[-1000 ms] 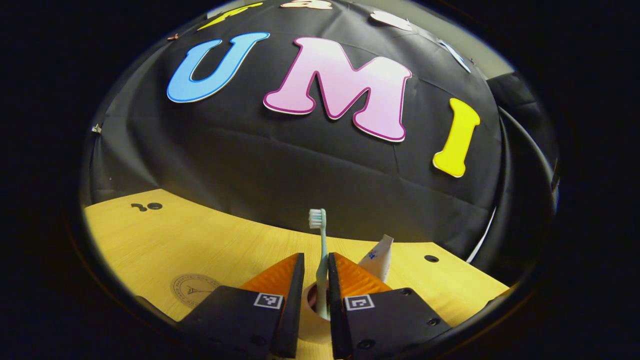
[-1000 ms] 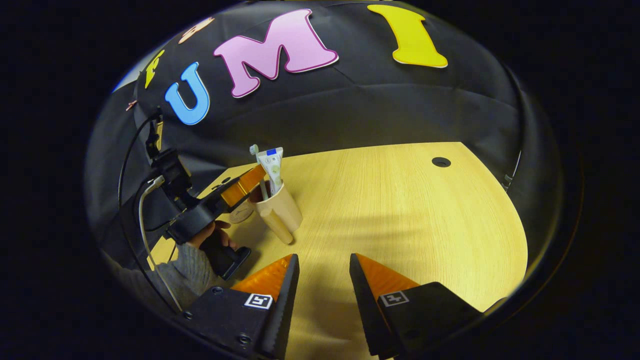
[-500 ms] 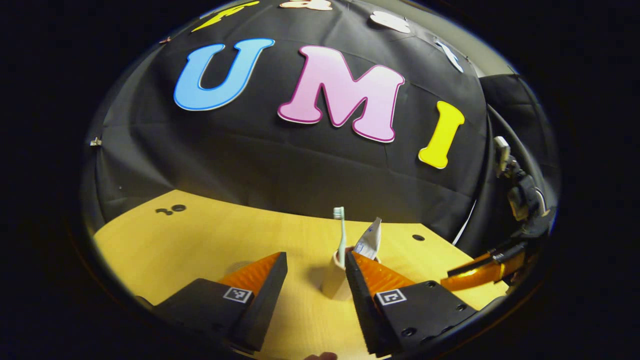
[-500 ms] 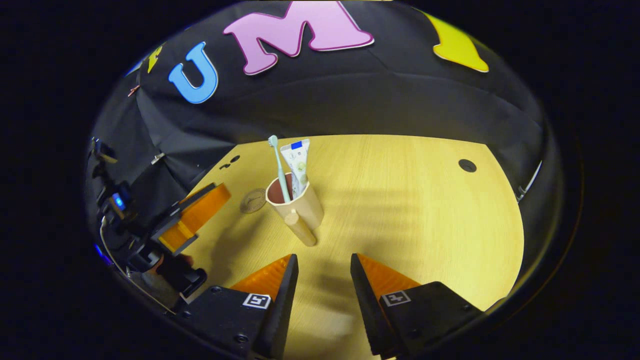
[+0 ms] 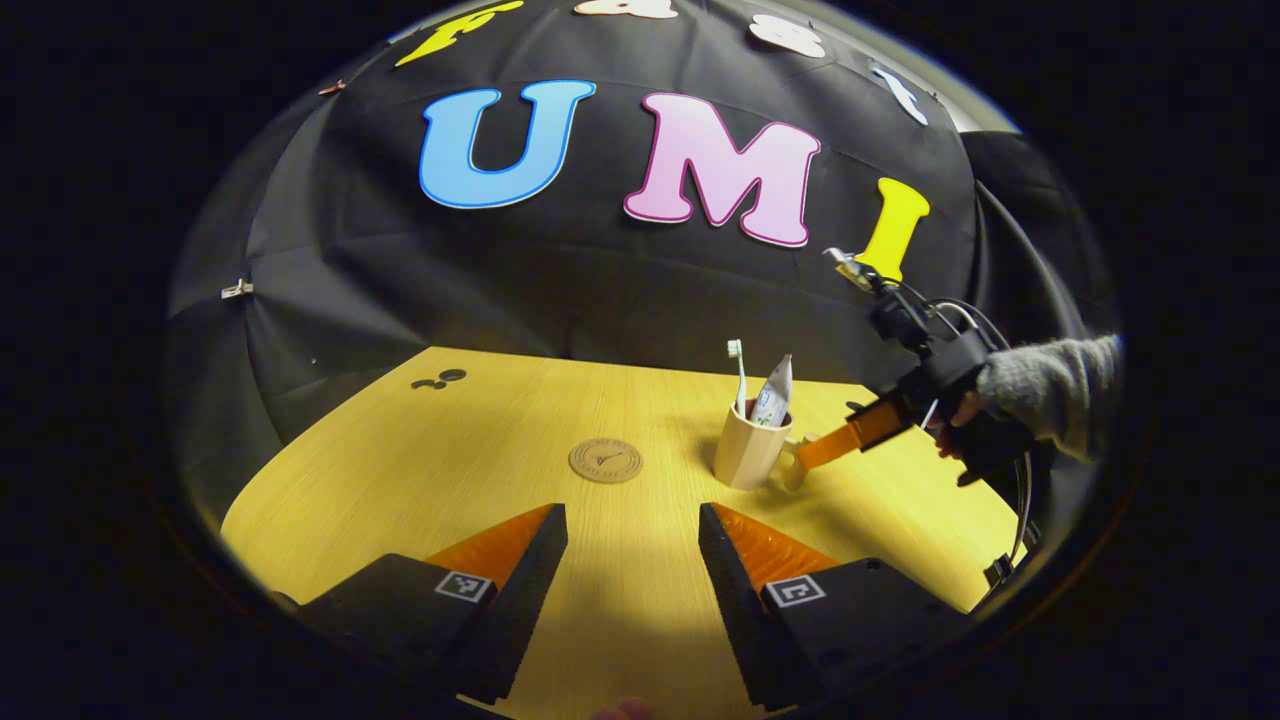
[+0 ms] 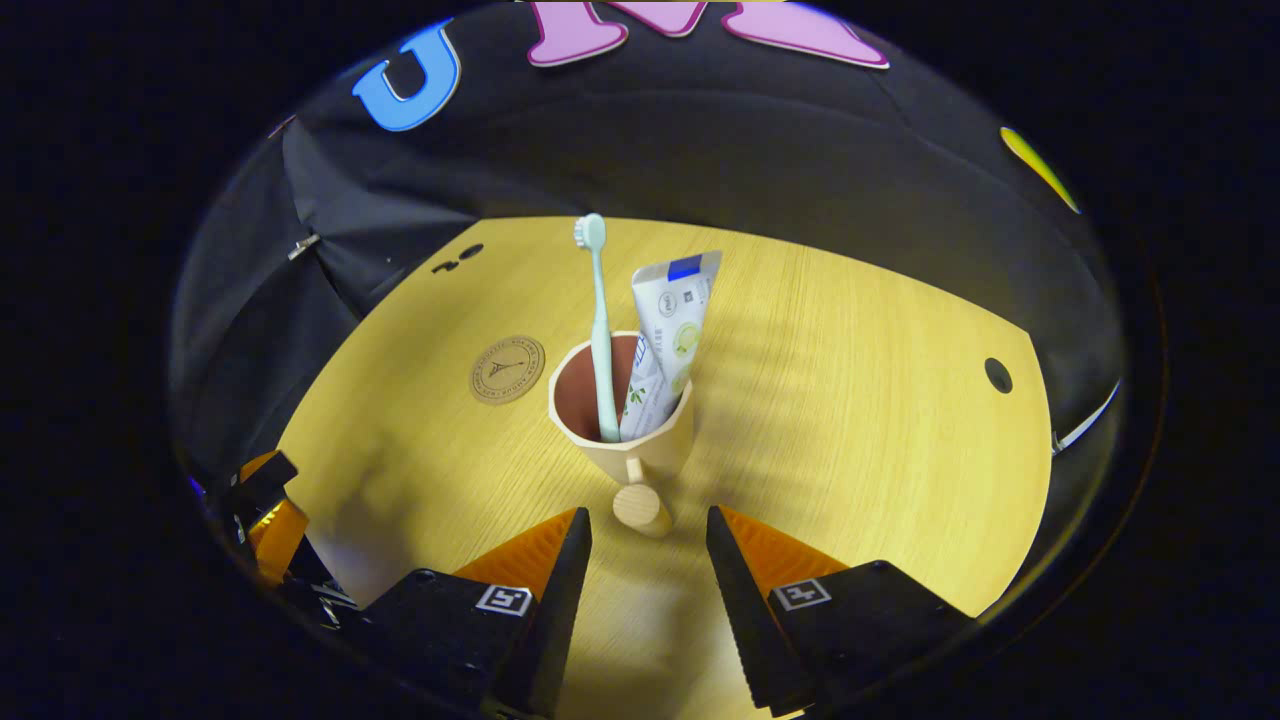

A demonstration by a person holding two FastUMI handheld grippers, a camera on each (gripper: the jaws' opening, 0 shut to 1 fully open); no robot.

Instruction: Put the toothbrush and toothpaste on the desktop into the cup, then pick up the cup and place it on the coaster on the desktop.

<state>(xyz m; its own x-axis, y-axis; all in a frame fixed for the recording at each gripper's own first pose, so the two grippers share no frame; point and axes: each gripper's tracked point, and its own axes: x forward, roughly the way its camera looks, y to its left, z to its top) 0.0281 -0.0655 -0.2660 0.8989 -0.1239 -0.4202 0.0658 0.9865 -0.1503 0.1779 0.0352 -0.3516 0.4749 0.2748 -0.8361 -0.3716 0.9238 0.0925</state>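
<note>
Beige cup [image 6: 640,440], mint toothbrush [image 6: 598,320]

Wooden desktop [image 6: 850,400], cup [image 6: 625,440], coaster [image 6: 507,369]

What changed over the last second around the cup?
The left gripper let go of the toothbrush, opened and backed away from the cup. The right gripper closed in, its open tongs now flanking the cup's handle. Toothbrush and toothpaste stayed in the cup, off the coaster.

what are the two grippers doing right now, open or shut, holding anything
Left gripper: open, holding nothing, back from the cup.
Right gripper: open, holding nothing, jaws either side of the cup's handle, not pressing it.
</note>
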